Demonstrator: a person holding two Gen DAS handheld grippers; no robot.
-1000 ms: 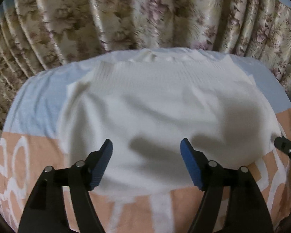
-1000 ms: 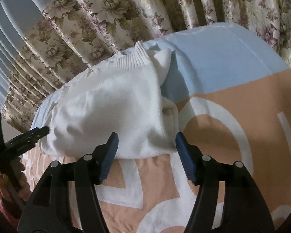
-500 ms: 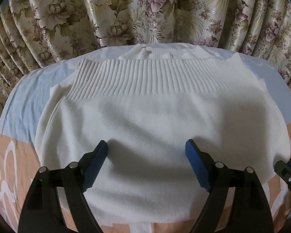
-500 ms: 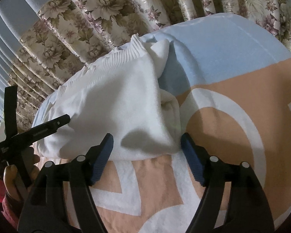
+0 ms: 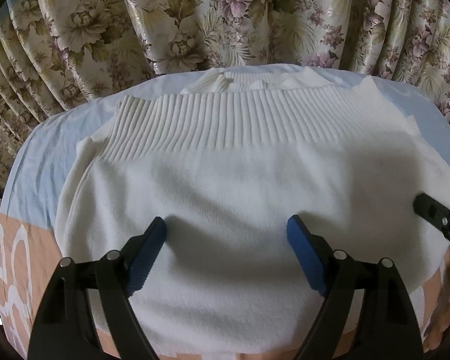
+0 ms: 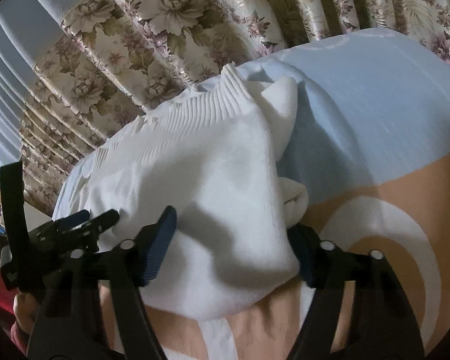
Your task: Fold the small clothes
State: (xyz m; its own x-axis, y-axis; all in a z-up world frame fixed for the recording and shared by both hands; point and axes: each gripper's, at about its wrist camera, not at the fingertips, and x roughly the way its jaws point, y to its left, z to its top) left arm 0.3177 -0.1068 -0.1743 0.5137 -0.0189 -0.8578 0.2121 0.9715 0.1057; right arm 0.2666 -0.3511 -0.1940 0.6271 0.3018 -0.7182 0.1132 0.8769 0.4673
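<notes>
Your left gripper point(image 5: 226, 240) is gaping empty over the sweater point(image 5: 225, 180); your right gripper point(image 6: 234, 240) is closing around its corner — risking bunching several layers.

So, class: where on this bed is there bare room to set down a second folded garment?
Free: the peach-and-white patterned bedspread right of the white knitted sweater. Crowded: the sweater's near edge, where both grippers work.

The sweater point(image 6: 213, 186) is covering most of the right gripper's point(image 6: 234, 249) right-hand pad, so contact there is not showing. The bottom edge is cutting off the sweater's near hem point(image 5: 225, 351). The person's hand point(image 6: 24, 309) is showing only partly, behind the left gripper point(image 6: 84, 225).
</notes>
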